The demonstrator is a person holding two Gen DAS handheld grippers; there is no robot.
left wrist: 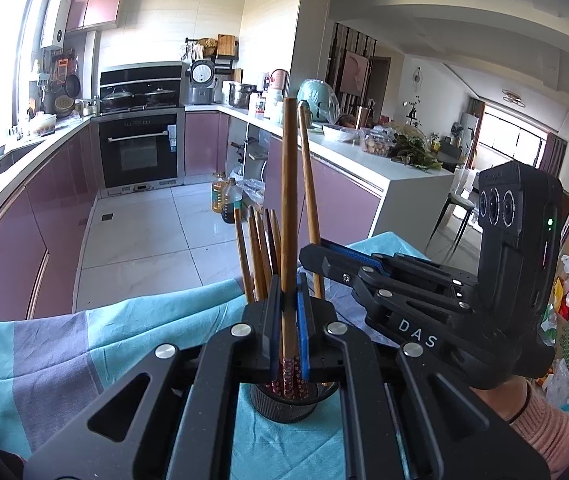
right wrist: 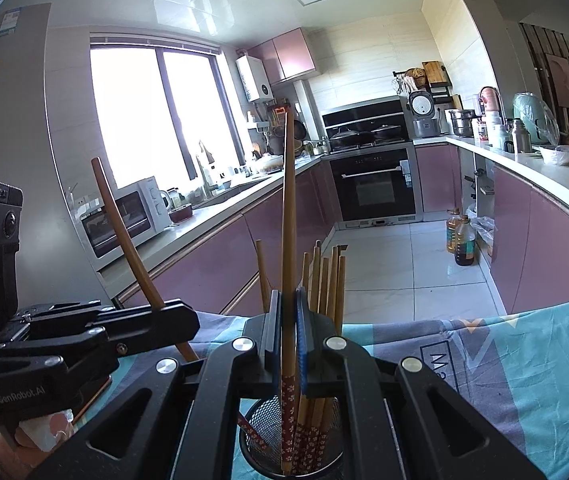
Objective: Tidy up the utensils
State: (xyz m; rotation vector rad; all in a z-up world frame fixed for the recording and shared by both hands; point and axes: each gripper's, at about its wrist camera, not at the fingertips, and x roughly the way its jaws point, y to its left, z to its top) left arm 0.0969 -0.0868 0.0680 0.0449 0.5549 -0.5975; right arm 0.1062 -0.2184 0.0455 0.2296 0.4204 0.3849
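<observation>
A black mesh holder (left wrist: 288, 408) (right wrist: 260, 432) stands on a teal and grey tablecloth (left wrist: 124, 320) (right wrist: 524, 360). Several wooden chopsticks (left wrist: 258, 256) (right wrist: 326, 280) stand in it, their red floral ends down. My left gripper (left wrist: 289, 292) (right wrist: 172, 322) is shut on one upright chopstick (left wrist: 288, 184) (right wrist: 124, 232) right above the holder. My right gripper (right wrist: 288, 308) (left wrist: 314, 258) is shut on another chopstick (right wrist: 288, 208) (left wrist: 307, 184), whose patterned end reaches into the holder. The two grippers meet over the holder from opposite sides.
The table's far edge drops to a tiled floor with oil bottles (right wrist: 460, 240) on it. Purple cabinets and counters line both sides, with an oven (right wrist: 374, 188) at the back. A hand in a pink sleeve (left wrist: 544, 412) grips the right tool.
</observation>
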